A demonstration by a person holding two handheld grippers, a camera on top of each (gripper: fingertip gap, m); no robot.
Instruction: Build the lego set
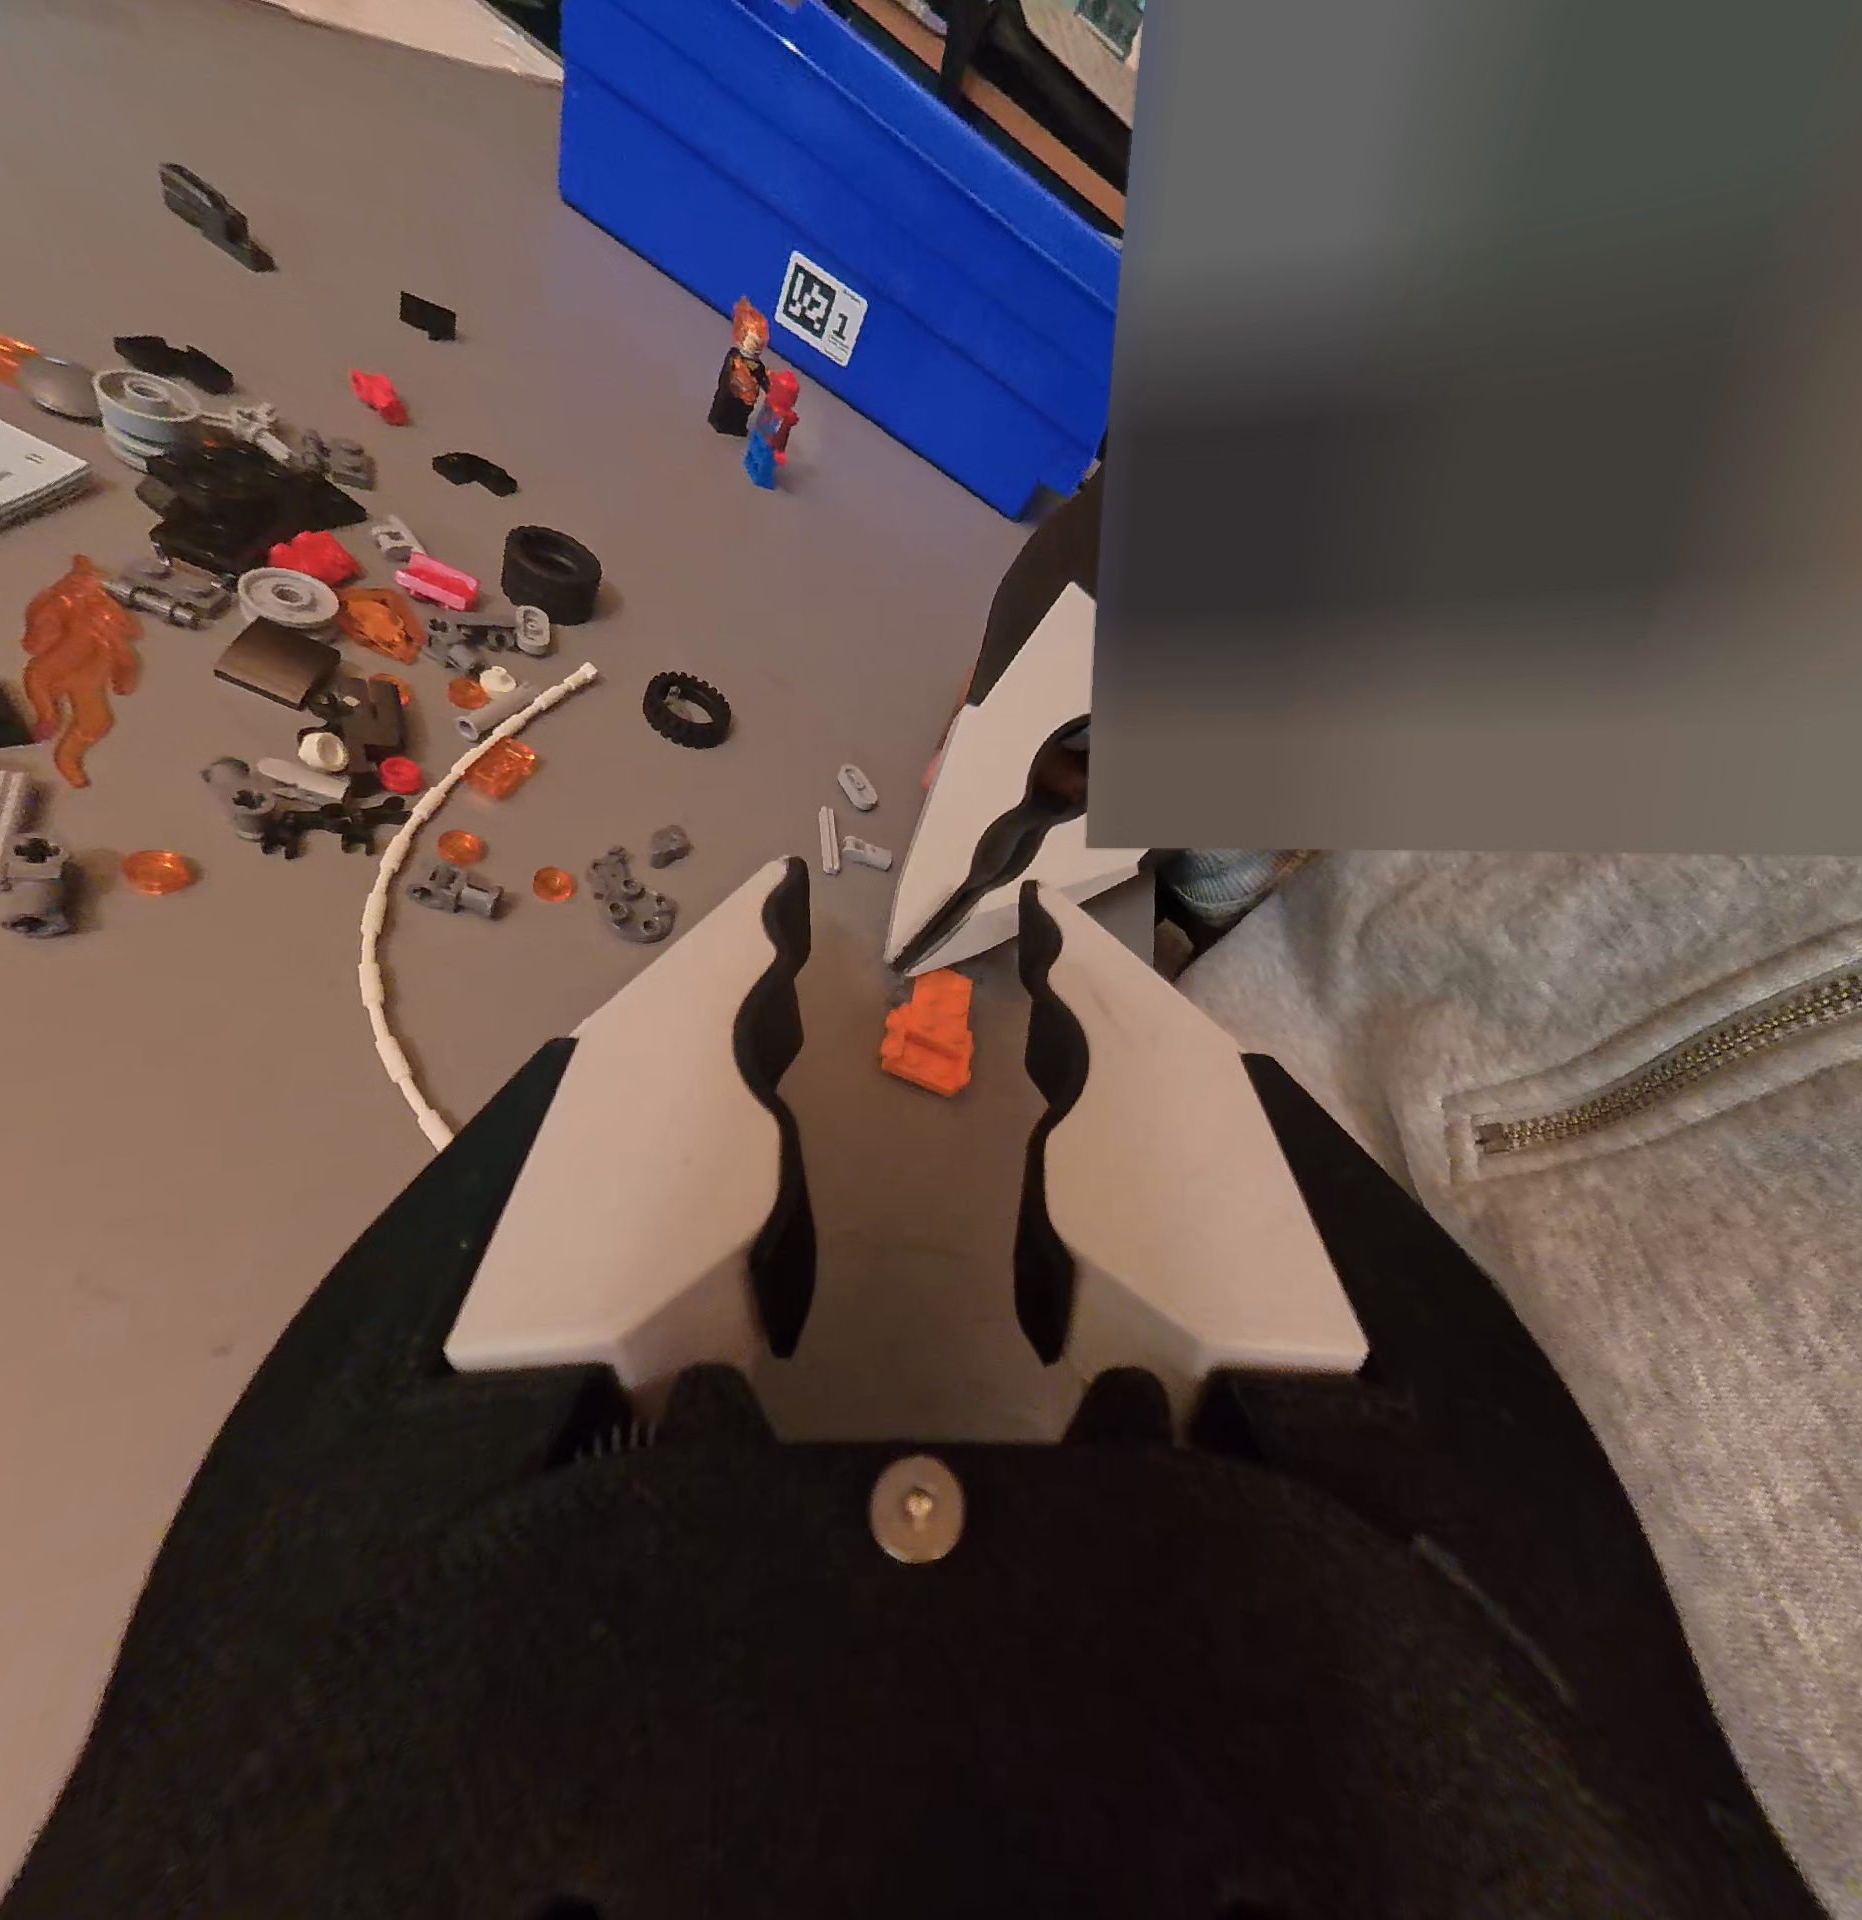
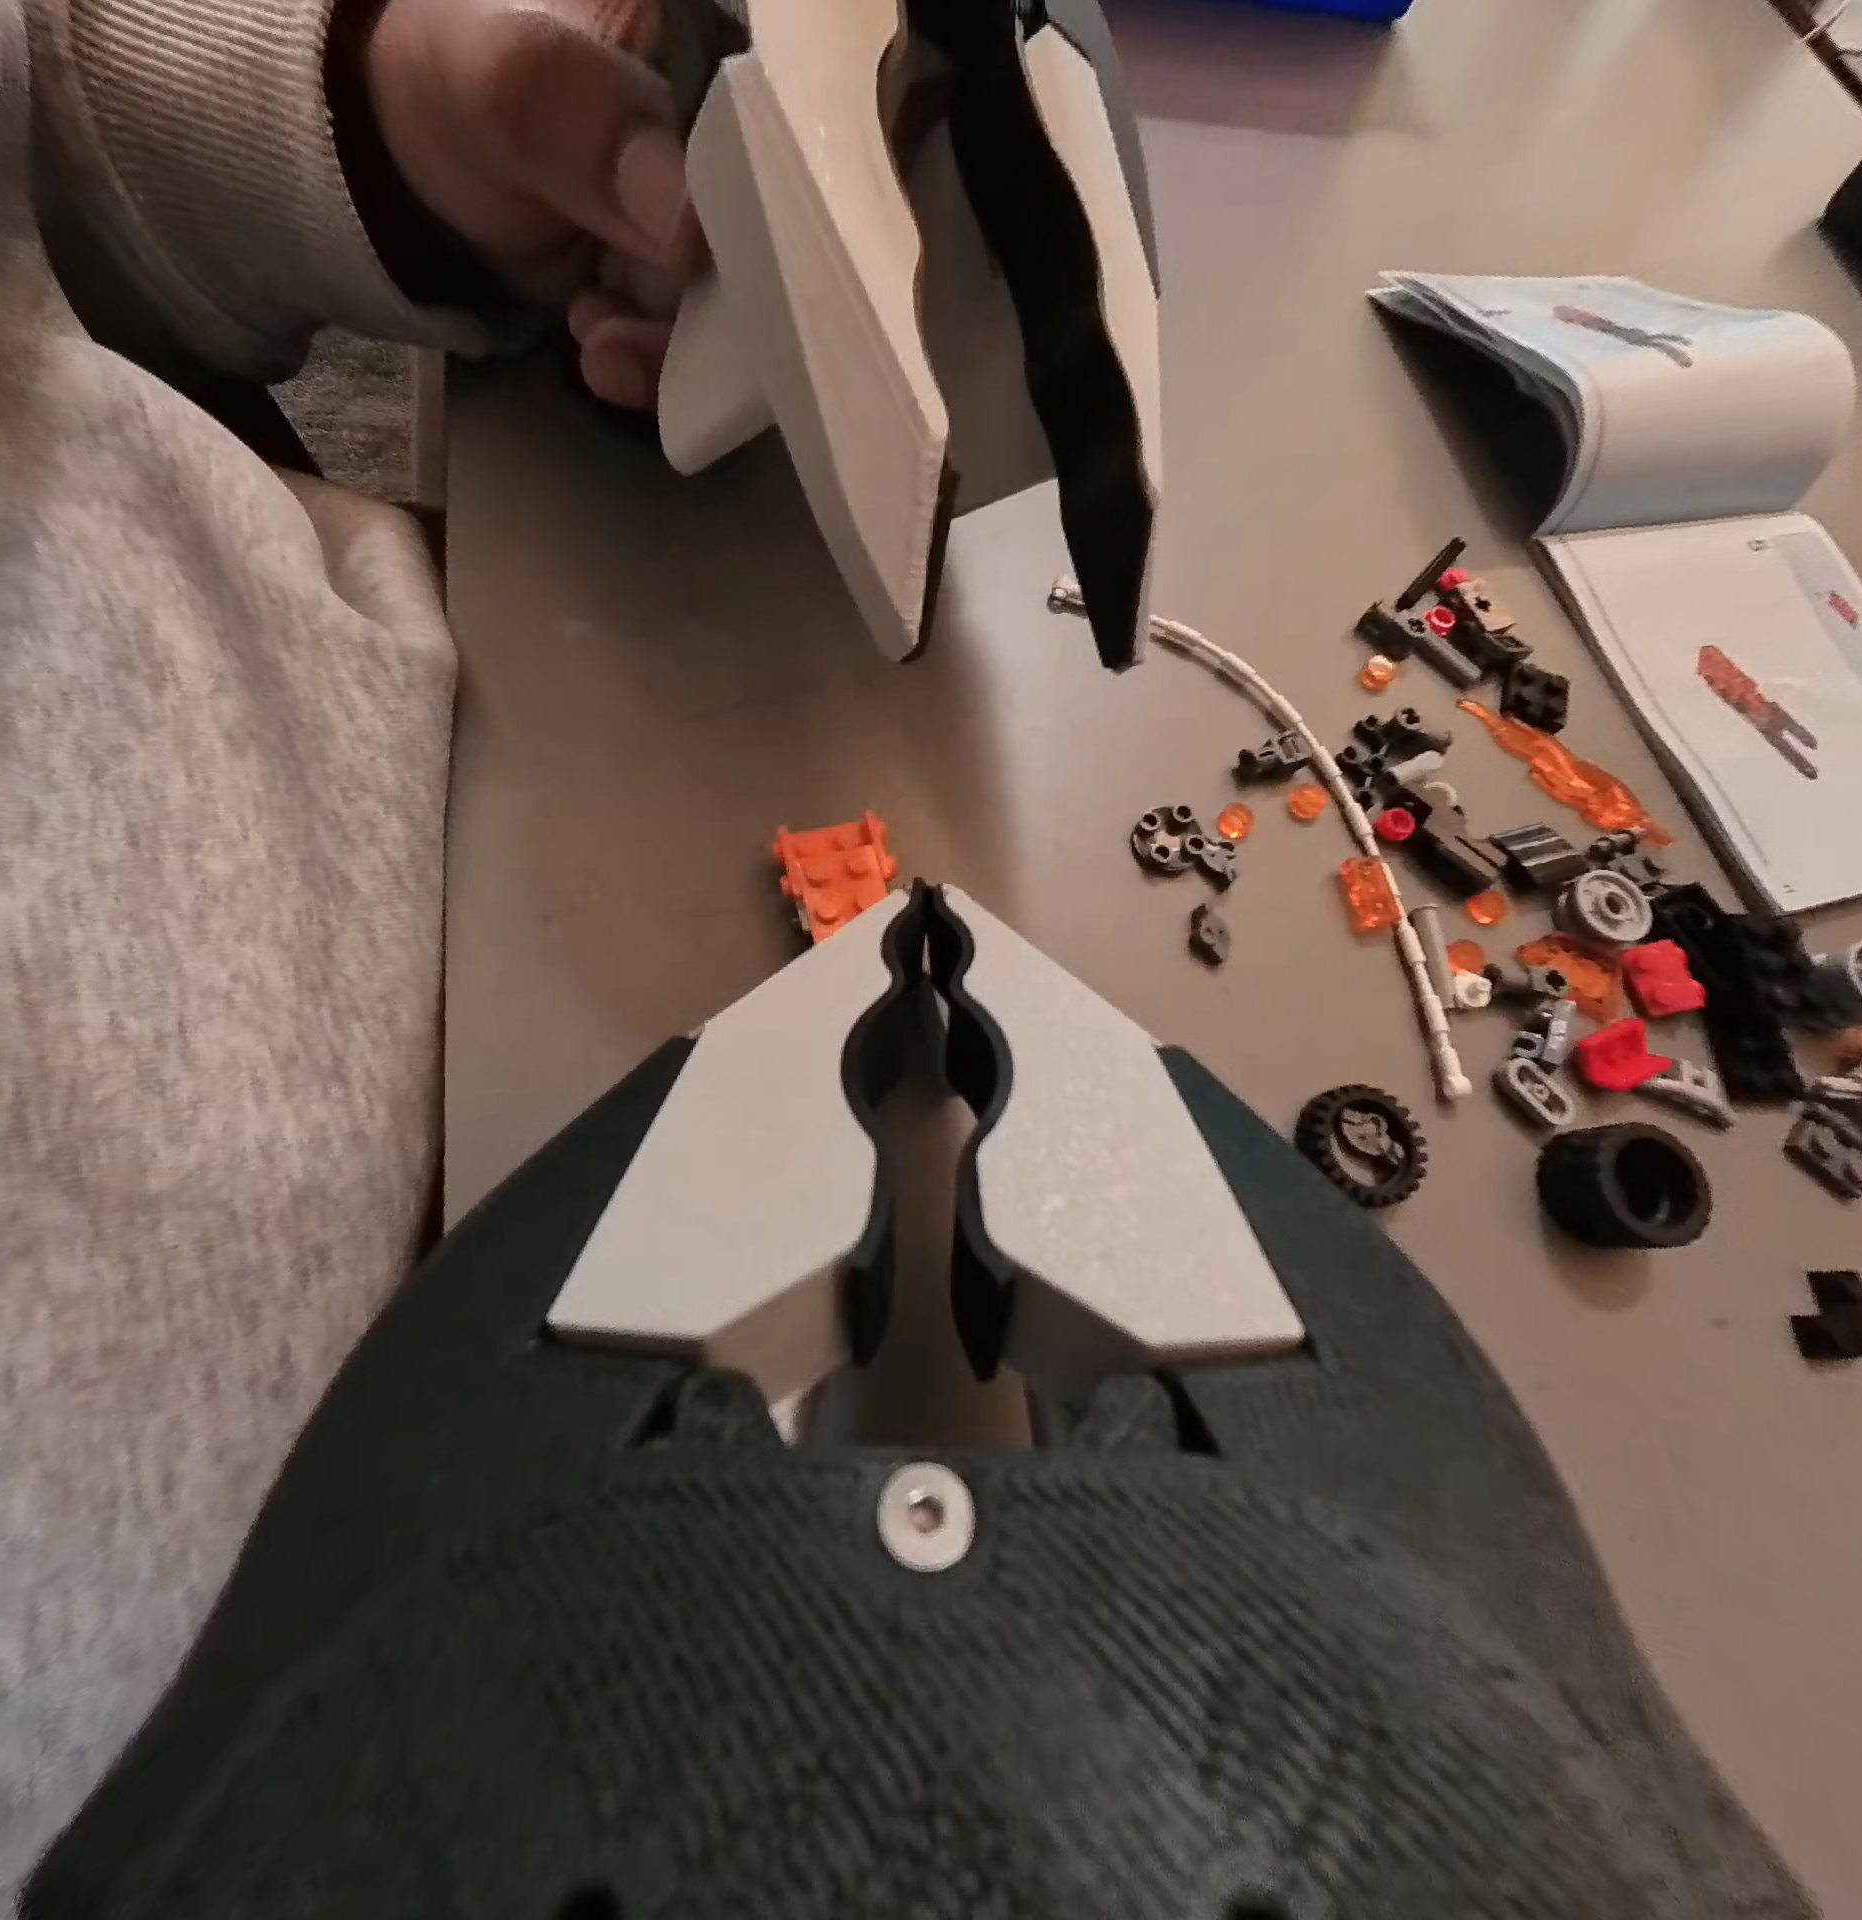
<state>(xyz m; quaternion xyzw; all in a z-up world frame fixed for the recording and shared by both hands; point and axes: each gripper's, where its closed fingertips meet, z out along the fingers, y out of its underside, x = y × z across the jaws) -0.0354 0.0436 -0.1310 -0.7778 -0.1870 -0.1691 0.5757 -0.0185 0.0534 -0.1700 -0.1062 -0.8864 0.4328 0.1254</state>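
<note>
A small orange lego assembly point(image 1: 927, 1029) lies on the grey table point(image 1: 231, 1143) near its front edge. My left gripper point(image 1: 911, 883) is open and empty, hovering above it with a finger on either side. My right gripper point(image 2: 927, 896) is shut, its tip touching the table at the assembly's point(image 2: 833, 862) end. In the left wrist view the right gripper point(image 1: 901, 961) comes in from the right; a small grey bit shows at its tip, and I cannot tell if it is pinched. The right wrist view shows the left gripper point(image 2: 1010, 649) open above.
Several loose lego pieces point(image 1: 314, 665) lie to the left, with two black tyres point(image 1: 551, 574) and a white flexible rod point(image 1: 387, 904). Two minifigures point(image 1: 755, 400) stand by a blue bin point(image 1: 833, 208). An open booklet point(image 2: 1727, 717) lies far right. A grey-sleeved person point(image 2: 179, 831) is at the table edge. Some 5 centimeters of space lies between my two pairs of fingers.
</note>
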